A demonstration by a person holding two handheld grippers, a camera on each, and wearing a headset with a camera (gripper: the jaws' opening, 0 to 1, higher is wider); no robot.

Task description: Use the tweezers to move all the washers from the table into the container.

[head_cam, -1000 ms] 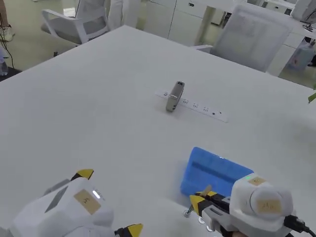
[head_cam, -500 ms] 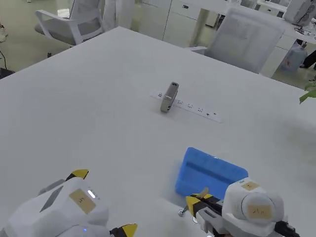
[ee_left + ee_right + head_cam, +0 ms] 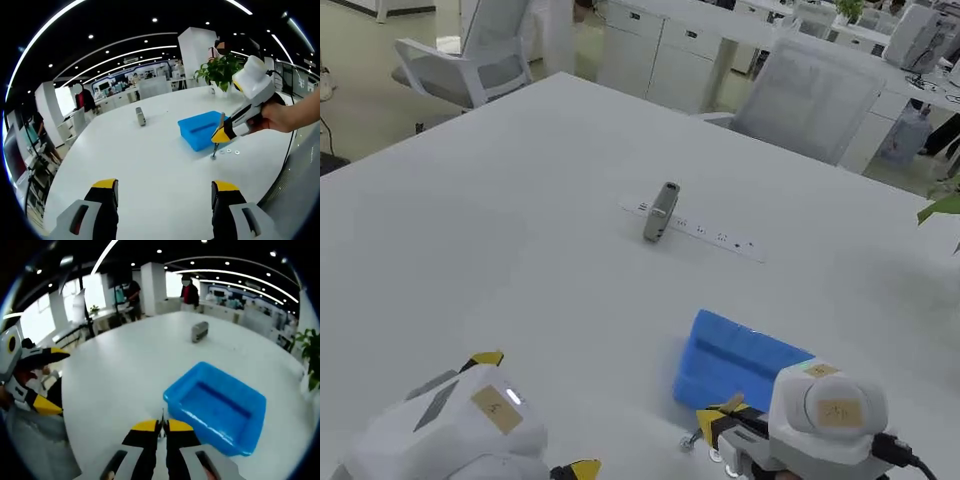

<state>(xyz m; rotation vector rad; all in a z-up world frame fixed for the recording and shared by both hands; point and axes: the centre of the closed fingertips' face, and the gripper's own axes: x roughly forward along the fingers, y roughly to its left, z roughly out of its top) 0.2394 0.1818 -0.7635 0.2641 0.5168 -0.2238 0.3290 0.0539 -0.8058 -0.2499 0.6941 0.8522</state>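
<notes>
Right tongs (image 3: 161, 426) stay clenched on the tweezers (image 3: 215, 150), tip still at the washers (image 3: 230, 150) on the table (image 3: 145, 155) beside the blue container (image 3: 202, 129); left tongs (image 3: 165, 185) hang released. Nothing seems lifted yet.

The left gripper (image 3: 535, 412) is a rounded white housing with a grey panel, a tan square sticker (image 3: 497, 408) bearing a dark mark, and a small lit white lamp (image 3: 514, 397); its grey jaws turn black and end in yellow tips. The right gripper (image 3: 718, 412) has a white, dome-like body with tan labels (image 3: 840, 411) on top, a green light (image 3: 810, 368) at its upper edge and a black cable (image 3: 905, 452) at the rear; its black jaws also end in yellow tips; the hand (image 3: 280, 117) seen in the left gripper view is bare.
</notes>
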